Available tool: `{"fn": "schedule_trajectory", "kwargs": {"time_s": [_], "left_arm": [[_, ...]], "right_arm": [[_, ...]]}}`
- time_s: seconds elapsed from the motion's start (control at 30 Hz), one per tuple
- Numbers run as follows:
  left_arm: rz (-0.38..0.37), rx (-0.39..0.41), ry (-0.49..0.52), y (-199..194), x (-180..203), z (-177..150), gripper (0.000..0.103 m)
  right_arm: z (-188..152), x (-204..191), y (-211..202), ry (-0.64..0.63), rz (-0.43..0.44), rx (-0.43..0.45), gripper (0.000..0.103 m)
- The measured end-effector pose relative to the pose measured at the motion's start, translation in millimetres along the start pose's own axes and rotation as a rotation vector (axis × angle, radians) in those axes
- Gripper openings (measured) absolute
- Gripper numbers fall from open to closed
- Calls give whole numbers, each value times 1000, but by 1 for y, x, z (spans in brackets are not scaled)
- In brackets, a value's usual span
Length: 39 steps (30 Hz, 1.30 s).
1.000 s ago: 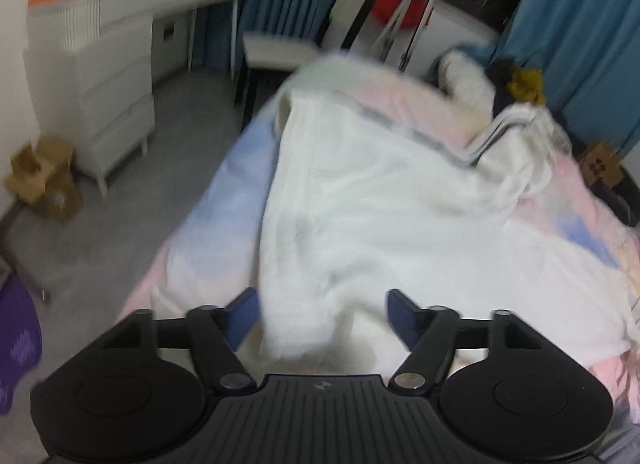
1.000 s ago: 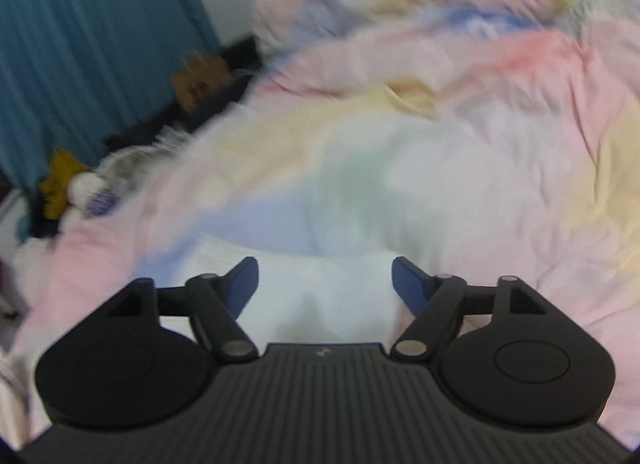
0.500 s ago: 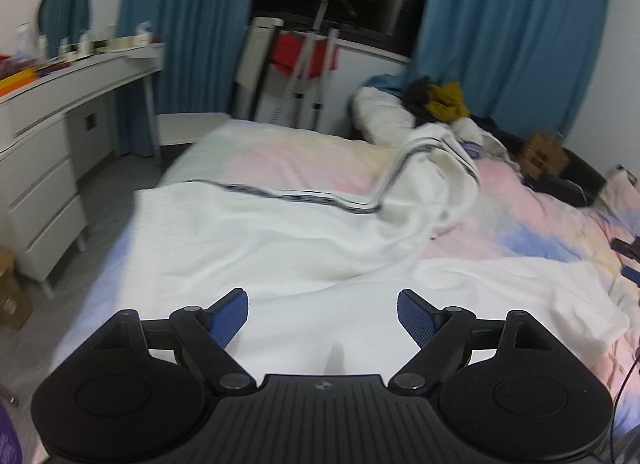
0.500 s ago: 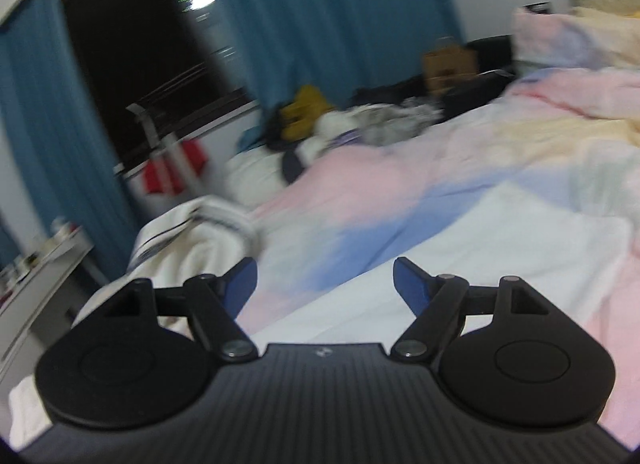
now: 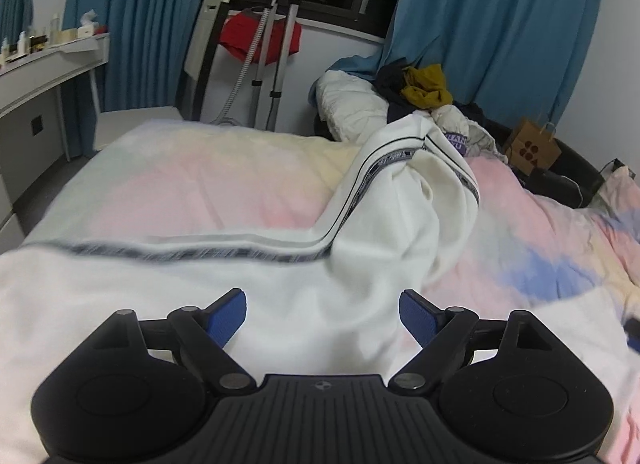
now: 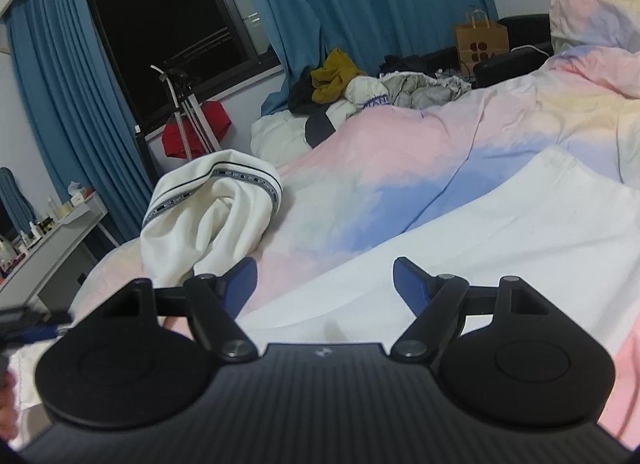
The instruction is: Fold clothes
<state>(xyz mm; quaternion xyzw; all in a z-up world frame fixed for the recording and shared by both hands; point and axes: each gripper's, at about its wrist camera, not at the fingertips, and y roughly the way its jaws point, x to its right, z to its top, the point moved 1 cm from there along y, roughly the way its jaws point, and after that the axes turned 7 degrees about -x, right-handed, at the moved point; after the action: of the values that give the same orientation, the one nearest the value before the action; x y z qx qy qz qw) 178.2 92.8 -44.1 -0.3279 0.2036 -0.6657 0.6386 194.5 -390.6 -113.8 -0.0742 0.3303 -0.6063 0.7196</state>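
Note:
A white garment with a dark patterned stripe lies spread on the pastel bed; its far end is bunched up in a heap. My left gripper is open and empty, just above the flat part of the garment. In the right wrist view the bunched end lies at the left, and a flat white part spreads at the right. My right gripper is open and empty over the edge of that white cloth.
The pastel bed cover fills the middle. A pile of clothes lies at the bed's far end below blue curtains. A brown paper bag, a drying rack with a red cloth and a white desk stand around the bed.
Both grippers have tilted up from looking down at the bed to looking across it. The left one has moved nearer the striped edge. Both stay open and empty.

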Motion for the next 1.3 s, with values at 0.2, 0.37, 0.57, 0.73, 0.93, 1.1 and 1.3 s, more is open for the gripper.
{"fn": "schedule_trajectory", "kwargs": {"time_s": [0.2,0.37,0.57,0.73,0.93,1.1,1.3], "left_arm": [[-51,88,69,62,37,52,100],[17,106,171,125,74,95,101],[79,77,240,198,110,131,92],[88,-19,272,239,125,134,34],[67,13,368,209,149,128,13],[-31,86,547,145,184,105,12],[-210,73,695,87,217,25,11]], "right_arm": [[0,13,2,14,7,4,77],[1,25,18,54,28,-25,77],[0,31,38,76,43,-61,77],[-1,40,48,105,34,-75,77],[1,48,52,134,17,-78,77],[1,47,46,137,14,-76,77],[3,50,36,167,-1,-73,77]]}}
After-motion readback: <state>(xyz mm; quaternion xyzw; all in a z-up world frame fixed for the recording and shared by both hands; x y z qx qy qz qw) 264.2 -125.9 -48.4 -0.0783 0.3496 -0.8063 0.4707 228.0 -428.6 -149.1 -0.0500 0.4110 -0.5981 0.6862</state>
